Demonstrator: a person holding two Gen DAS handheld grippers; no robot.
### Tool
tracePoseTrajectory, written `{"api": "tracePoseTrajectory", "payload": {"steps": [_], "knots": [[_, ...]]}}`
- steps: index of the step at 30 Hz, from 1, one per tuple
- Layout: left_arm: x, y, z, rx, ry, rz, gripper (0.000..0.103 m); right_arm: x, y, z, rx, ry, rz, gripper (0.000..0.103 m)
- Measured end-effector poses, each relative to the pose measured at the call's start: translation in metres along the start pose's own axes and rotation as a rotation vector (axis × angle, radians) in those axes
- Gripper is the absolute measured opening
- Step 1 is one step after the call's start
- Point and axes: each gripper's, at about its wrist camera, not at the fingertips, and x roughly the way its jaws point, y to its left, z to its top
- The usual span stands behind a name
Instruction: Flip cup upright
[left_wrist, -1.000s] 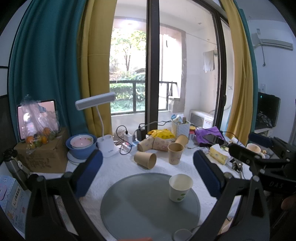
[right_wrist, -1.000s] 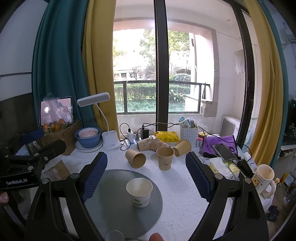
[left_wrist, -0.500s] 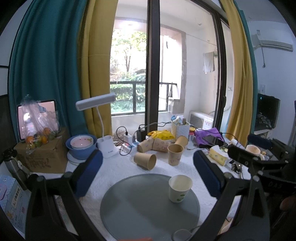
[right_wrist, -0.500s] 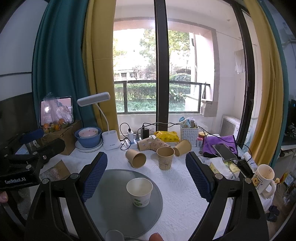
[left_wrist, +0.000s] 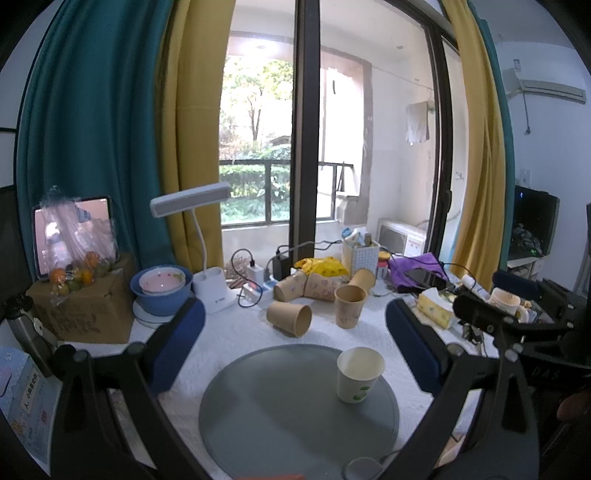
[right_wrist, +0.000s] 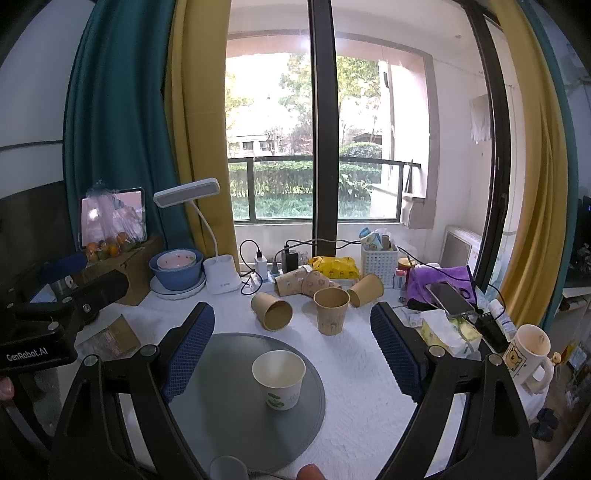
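A white paper cup with a green print (left_wrist: 359, 373) stands upright on the round grey mat (left_wrist: 273, 406); it also shows in the right wrist view (right_wrist: 279, 379) on the mat (right_wrist: 221, 398). My left gripper (left_wrist: 295, 347) is open and empty, held above the mat with the cup just inside its right finger. My right gripper (right_wrist: 291, 347) is open and empty, with the cup between its fingers but below them. Behind the mat a brown cup (left_wrist: 290, 318) lies on its side and another brown cup (left_wrist: 349, 305) stands upright.
More brown cups (right_wrist: 295, 282) lie at the back. A desk lamp (left_wrist: 207, 280), blue bowls (left_wrist: 160, 288), a cardboard box (left_wrist: 81, 314), a tissue pack (left_wrist: 436, 312), a white basket (right_wrist: 380, 260), a mug (right_wrist: 528, 356) and cables ring the white table (right_wrist: 362, 369).
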Motion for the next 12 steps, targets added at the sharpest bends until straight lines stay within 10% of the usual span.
{"api": "tracePoseTrajectory", "payload": {"steps": [12], "knots": [[0.0052, -0.0076, -0.0011, 0.004, 0.013, 0.003, 0.099, 0.0051, -0.0002, -0.0016, -0.007, 0.004, 0.01, 0.089]]}}
